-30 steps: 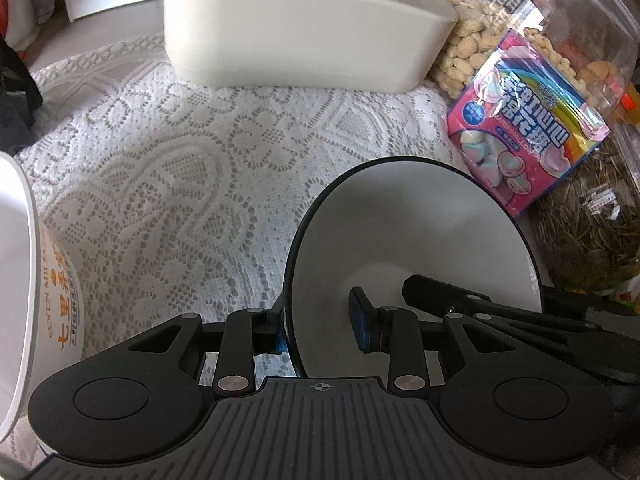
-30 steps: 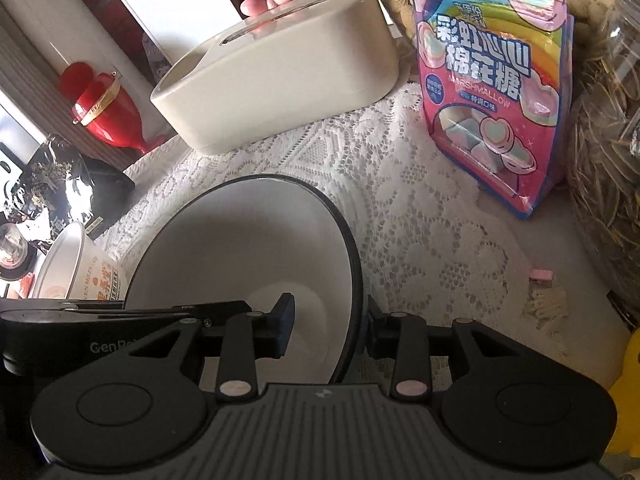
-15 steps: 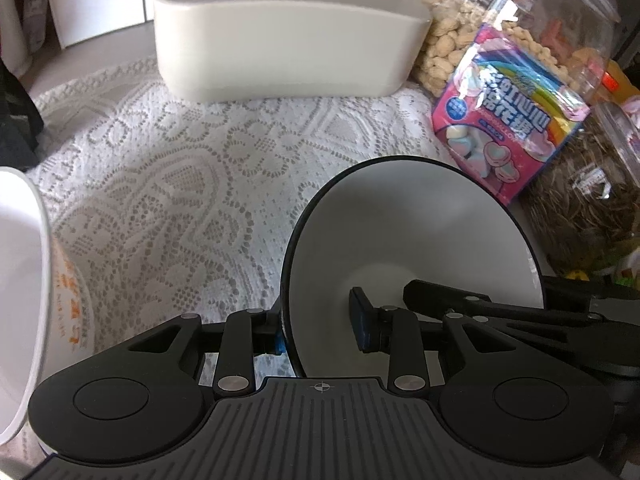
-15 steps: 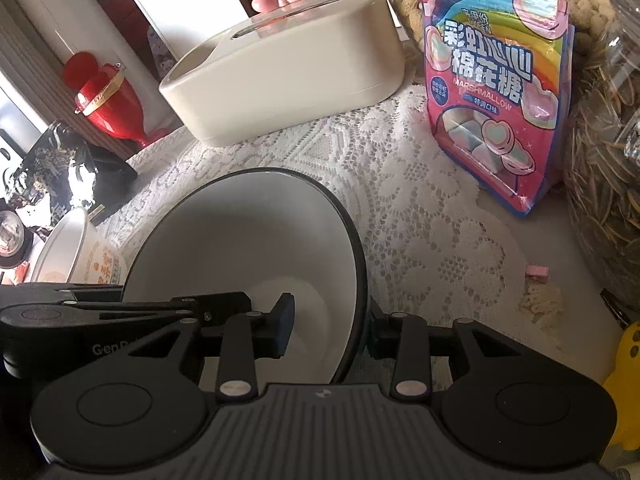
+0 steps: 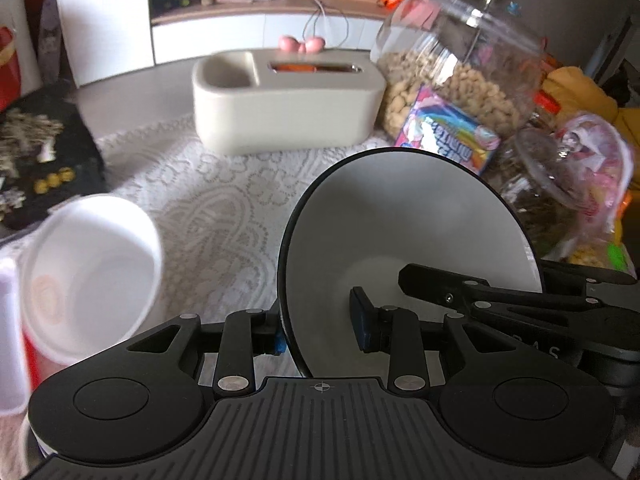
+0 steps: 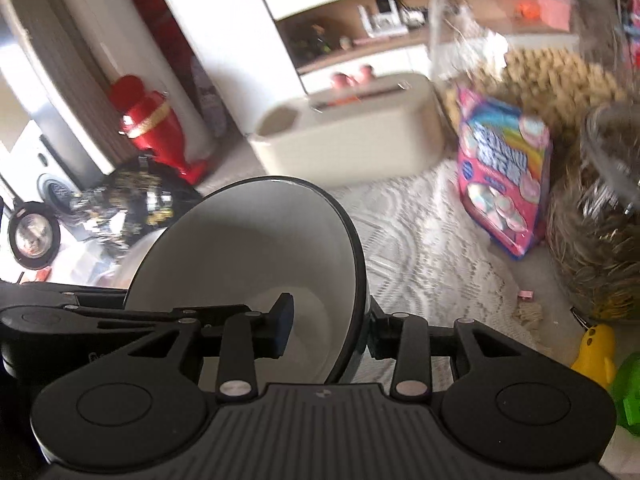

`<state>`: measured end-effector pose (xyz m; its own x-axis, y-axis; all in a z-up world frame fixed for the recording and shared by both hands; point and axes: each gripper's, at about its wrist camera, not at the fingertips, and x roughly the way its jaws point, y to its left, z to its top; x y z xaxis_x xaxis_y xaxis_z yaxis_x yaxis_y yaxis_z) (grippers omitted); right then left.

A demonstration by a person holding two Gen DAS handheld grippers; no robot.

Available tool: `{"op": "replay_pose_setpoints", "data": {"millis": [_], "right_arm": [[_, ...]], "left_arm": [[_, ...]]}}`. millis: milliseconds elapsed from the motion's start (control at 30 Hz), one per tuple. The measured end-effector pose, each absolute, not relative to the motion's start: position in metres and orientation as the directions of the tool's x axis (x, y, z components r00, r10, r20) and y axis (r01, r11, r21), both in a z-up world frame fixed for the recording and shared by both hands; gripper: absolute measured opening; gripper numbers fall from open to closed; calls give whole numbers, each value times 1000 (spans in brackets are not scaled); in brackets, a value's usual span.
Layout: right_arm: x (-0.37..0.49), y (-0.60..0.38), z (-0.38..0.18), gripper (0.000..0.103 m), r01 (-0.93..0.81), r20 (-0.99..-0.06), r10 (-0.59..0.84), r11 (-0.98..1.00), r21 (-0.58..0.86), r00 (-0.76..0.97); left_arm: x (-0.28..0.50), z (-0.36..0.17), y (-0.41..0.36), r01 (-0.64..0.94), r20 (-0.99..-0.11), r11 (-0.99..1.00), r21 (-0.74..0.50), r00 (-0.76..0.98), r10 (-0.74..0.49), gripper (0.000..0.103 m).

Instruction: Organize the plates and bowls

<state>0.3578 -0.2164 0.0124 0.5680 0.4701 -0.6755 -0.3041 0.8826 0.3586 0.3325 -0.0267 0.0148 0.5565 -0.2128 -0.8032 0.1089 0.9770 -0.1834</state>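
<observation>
A deep bowl (image 5: 400, 232), white inside with a black rim, hangs tilted above the lace cloth. My left gripper (image 5: 320, 334) is shut on its left wall, one pad inside and one outside. My right gripper (image 6: 328, 332) is shut on the opposite wall of the same bowl (image 6: 260, 248) and shows as a black arm (image 5: 500, 300) in the left wrist view. The left gripper's arm (image 6: 80, 312) crosses the right wrist view. A white paper noodle bowl (image 5: 92, 272) with red print stands empty at the lower left, blurred.
A cream tissue box (image 5: 288, 100) stands at the back of the lace cloth (image 5: 208, 200). A pink marshmallow bag (image 6: 504, 168), a peanut jar (image 5: 460, 60) and a seed jar (image 6: 596, 240) crowd the right. A black tray (image 5: 40, 152) lies far left, a red figure (image 6: 152, 128) beyond it.
Both grippers have risen with the bowl held between them, and the cloth and tissue box now look farther off. The paper bowl now shows its inside from above.
</observation>
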Motion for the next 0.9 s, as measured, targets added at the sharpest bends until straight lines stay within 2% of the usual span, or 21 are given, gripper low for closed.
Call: {"op": "replay_pose_setpoints", "data": {"millis": [200, 400, 567, 700, 900], "right_arm": [[314, -201, 24, 38, -383, -672, 510, 857, 344, 537], [289, -189, 13, 38, -446, -709, 534, 830, 335, 461], [281, -178, -12, 38, -453, -771, 506, 832, 319, 386], [277, -170, -25, 38, -453, -808, 438, 857, 244, 393], [280, -172, -27, 38, -450, -810, 439, 857, 249, 389]], "left_arm": [[278, 23, -14, 63, -802, 985, -160, 574, -167, 34], [231, -2, -9, -25, -793, 982, -188, 594, -137, 34], [215, -38, -9, -63, -822, 978, -199, 554, -131, 33], [210, -48, -15, -63, -817, 982, -180, 565, -113, 32], [206, -50, -8, -92, -811, 968, -232, 568, -141, 27]]}}
